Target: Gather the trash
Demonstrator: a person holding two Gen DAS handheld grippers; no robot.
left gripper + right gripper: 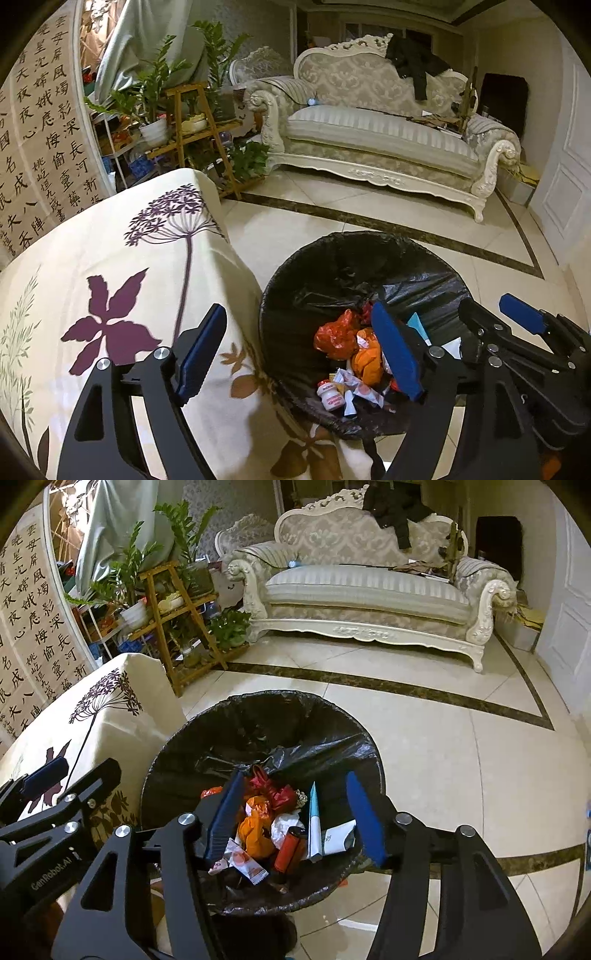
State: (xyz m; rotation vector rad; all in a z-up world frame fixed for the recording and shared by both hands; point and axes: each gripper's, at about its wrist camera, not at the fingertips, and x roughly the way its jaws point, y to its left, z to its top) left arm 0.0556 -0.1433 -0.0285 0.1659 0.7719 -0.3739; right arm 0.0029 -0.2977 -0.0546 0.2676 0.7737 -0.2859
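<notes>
A round trash bin (332,258) (258,716) lined with a black bag stands on the tiled floor beside the table. Inside lie orange and red plastic bags (336,338) (255,830), a small white bottle (330,396), wrappers (245,862), a red lighter (288,851) and a white-and-blue box (314,823). My left gripper (299,354) is open and empty, straddling the table edge and the bin's left rim. My right gripper (295,819) is open and empty above the bin's contents. The right gripper also shows in the left wrist view (495,321).
A table with a cream floral cloth (110,295) (92,716) stands left of the bin. A wooden plant stand with potted plants (192,122) and a calligraphy panel (40,129) are at the back left. A white sofa (376,136) stands behind.
</notes>
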